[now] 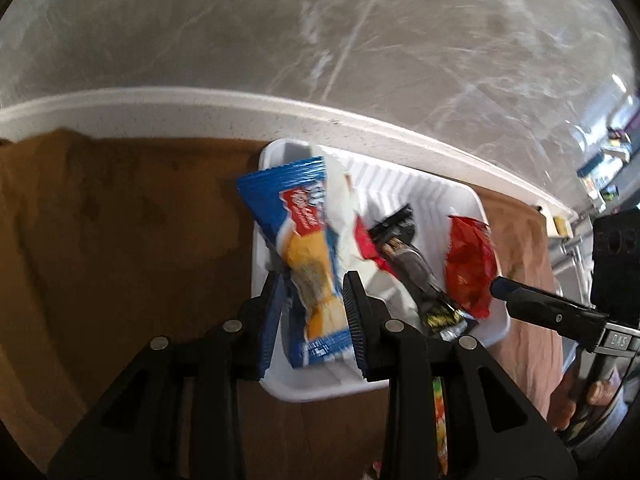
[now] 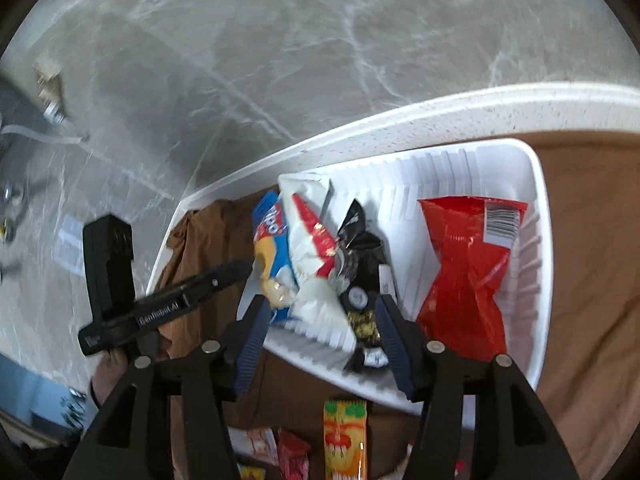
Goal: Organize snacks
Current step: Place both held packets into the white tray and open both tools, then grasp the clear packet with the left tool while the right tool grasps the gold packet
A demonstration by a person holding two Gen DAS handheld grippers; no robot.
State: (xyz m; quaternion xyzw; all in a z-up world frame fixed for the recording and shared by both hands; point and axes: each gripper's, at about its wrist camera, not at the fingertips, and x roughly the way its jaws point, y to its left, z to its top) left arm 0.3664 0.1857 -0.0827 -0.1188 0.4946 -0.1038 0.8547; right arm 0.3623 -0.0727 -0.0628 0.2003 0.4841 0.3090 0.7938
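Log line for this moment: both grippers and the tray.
left gripper: shut on blue packet | right gripper: open, empty | white tray: red, black, white packets inside

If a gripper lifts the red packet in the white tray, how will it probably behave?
The red packet looks creased and pinched at the middle, so it will probably bend and crumple, not stay stiff. Its glossy film may slip between the pads. It seems puffy and thin, likely light, and should slide easily on the white tray.
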